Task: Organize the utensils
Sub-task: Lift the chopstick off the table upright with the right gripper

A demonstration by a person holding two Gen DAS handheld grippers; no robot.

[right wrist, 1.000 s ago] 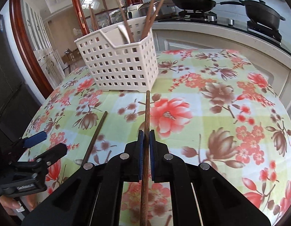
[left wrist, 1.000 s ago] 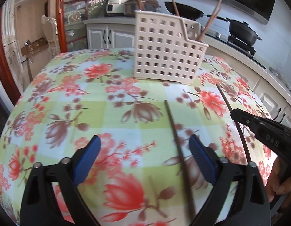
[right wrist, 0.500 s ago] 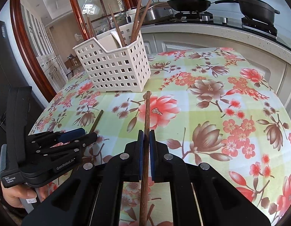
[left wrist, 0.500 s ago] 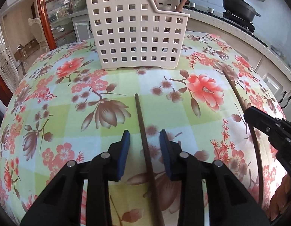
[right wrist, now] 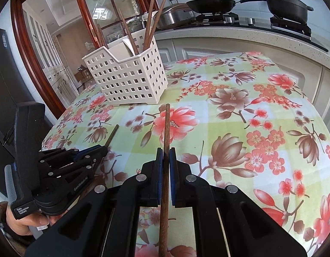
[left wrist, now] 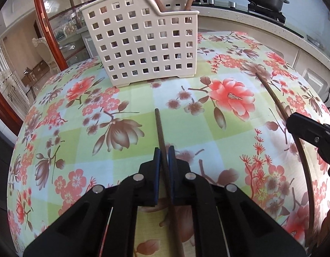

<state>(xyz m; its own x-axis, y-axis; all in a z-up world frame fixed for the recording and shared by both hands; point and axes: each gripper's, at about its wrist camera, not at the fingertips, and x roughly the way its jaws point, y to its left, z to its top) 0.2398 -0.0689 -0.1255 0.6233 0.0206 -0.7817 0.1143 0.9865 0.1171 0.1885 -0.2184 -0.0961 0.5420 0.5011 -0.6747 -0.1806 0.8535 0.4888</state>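
Note:
A white perforated utensil basket stands at the far side of the floral tablecloth, with several brown chopsticks upright in it. My left gripper is shut on a dark chopstick that points toward the basket, its blue pads pressing both sides. My right gripper is shut on a second brown chopstick, also aimed at the basket. Each gripper shows in the other's view: the right gripper with its chopstick, and the left gripper at the lower left.
Behind the table runs a kitchen counter with a stove, a wok and a black pot. A red wooden door frame stands at the left. A hand holds the left gripper's handle. The table edge curves away at both sides.
The left gripper moved toward the basket over the dark chopstick, and its jaws went from wide open to shut on it. The right gripper kept its grip and barely moved.

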